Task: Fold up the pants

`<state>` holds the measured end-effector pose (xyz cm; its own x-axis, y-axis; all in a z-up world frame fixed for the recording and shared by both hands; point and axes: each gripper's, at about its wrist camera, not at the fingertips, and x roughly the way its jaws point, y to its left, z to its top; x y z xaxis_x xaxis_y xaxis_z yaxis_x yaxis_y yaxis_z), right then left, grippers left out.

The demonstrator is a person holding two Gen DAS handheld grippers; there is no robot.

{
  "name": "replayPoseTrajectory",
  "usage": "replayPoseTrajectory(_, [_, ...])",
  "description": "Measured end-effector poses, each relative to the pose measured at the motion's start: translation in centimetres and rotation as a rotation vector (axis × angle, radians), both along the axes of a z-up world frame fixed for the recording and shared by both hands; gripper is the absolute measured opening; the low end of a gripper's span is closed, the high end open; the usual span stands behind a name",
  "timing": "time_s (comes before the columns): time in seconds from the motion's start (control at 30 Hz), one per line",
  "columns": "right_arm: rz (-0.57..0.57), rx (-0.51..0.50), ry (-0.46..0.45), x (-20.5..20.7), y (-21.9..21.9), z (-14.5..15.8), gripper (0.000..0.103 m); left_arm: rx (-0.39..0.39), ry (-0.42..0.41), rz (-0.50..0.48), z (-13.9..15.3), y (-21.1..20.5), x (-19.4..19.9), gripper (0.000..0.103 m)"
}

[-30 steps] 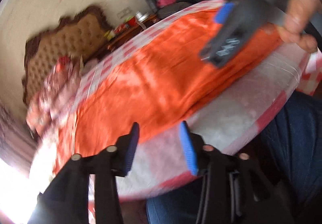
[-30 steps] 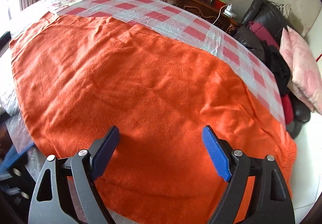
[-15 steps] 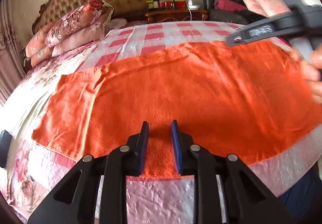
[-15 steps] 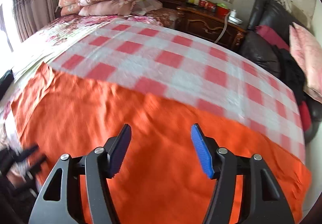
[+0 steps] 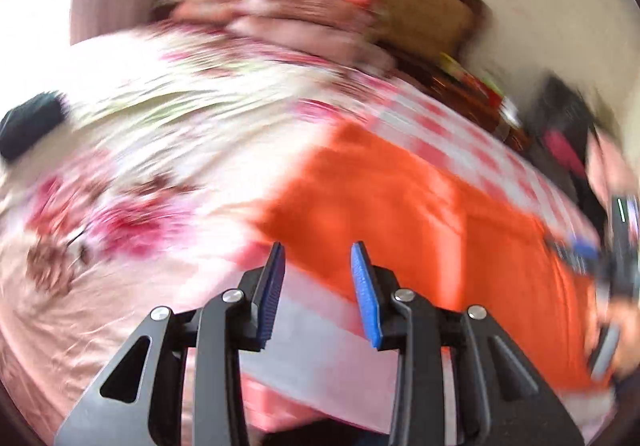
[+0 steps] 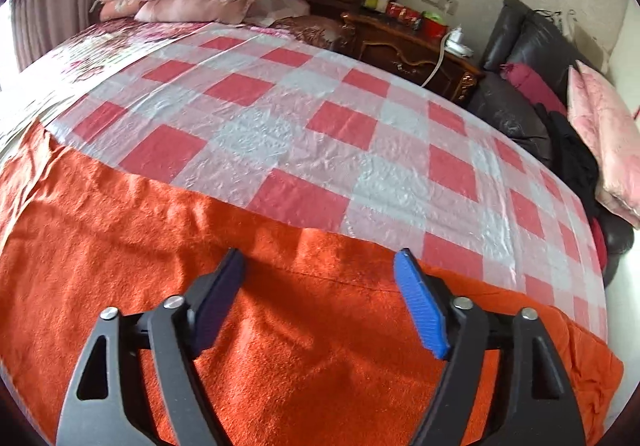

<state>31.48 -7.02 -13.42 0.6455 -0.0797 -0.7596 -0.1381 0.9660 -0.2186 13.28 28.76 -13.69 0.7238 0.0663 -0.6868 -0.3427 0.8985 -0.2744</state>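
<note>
Big bed (image 6: 100, 57) w/ a floral quilt, topped by a red-and-white checked plastic sheet (image 6: 304, 113). On the sheet's near part lies the flat orange fleece cloth (image 6: 280, 326), apparently the pants; spread out, a few shallow creases, no fold visible yet. In the left wrist view, heavily blurred, the cloth's left corner area (image 5: 400, 205) sits just ahead and right of the fingers.

Right gripper (image 6: 320, 302): fingers wide apart, nothing between them, over the cloth near its far edge; contact w/ fabric can't be told. Left gripper (image 5: 316, 290): fingers partly apart, holding nothing, above the sheet strip beside the cloth's near-left edge.

Step, imo: pre-grasp, positioning for the first fold. Next move prob needs each gripper to settle on an edge or corner, pinch only the cloth, not the slippery plastic under it, then lift both ends evenly.
</note>
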Motion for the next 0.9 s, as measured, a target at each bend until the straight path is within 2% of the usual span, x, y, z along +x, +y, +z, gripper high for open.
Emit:
replayPoseTrajectory(0.07, [-0.033, -0.015, 0.009, 0.3, 0.1, 0.2, 0.082, -0.038, -0.005, 0.032, -0.3, 2.6, 0.0, 0.034])
replayPoseTrajectory(0.1, [-0.058, -0.019, 0.011, 0.4, 0.2, 0.5, 0.078, -0.055, -0.011, 0.029, -0.1, 3.3, 0.1, 0.033])
replayPoseTrajectory(0.17, [-0.044, 0.037, -0.014, 0.0, 0.9, 1.7, 0.065, -0.092, -0.017, 0.016, -0.2, 4.3, 0.5, 0.033])
replayPoseTrajectory(0.2, [0.017, 0.068, -0.029, -0.4, 2.0, 2.5, 0.065, -0.104, -0.008, 0.010, -0.3, 4.6, 1.0, 0.033])
replayPoseTrajectory(0.27, [0.129, 0.070, -0.022, -0.5, 4.4, 3.0, 0.064, -0.108, 0.009, 0.003, -0.8, 4.8, 1.3, 0.033])
replayPoseTrajectory(0.33, [0.191, 0.068, -0.018, -0.2, 6.1, 3.1, 0.062, -0.121, 0.015, -0.017, -1.2, 4.6, 1.6, 0.032])
replayPoseTrajectory(0.43, [0.281, 0.065, 0.042, 1.1, 8.6, 2.5, 0.062, -0.114, 0.007, -0.043, -1.4, 4.3, 1.9, 0.016])
replayPoseTrajectory(0.53, [0.321, -0.038, 0.053, 1.8, 11.0, 0.9, 0.058, -0.080, -0.001, -0.050, -1.0, 4.0, 2.1, 0.010])
replayPoseTrajectory(0.57, [0.311, -0.049, 0.047, 2.2, 11.2, 0.5, 0.055, -0.081, -0.004, -0.054, -0.9, 4.0, 2.1, 0.010])
replayPoseTrajectory(0.67, [0.279, -0.066, 0.013, 2.3, 11.3, 0.3, 0.056, -0.115, -0.027, -0.058, -0.9, 4.6, 2.0, 0.012])
replayPoseTrajectory(0.7, [0.271, -0.087, -0.001, 2.2, 11.6, 0.2, 0.056, -0.144, -0.036, -0.042, -1.0, 5.2, 1.8, 0.017])
replayPoseTrajectory(0.73, [0.266, -0.101, -0.007, 2.1, 11.8, 0.2, 0.056, -0.186, -0.046, -0.026, -1.3, 6.0, 1.6, 0.028])
replayPoseTrajectory(0.83, [0.236, -0.090, 0.010, 2.3, 11.8, 0.4, 0.056, -0.404, -0.082, 0.014, -2.8, 9.1, 0.6, 0.030])
replayPoseTrajectory(0.9, [0.220, -0.021, 0.019, 2.1, 11.4, 1.1, 0.058, -0.541, -0.099, 0.003, -4.1, 10.6, 0.2, 0.030])
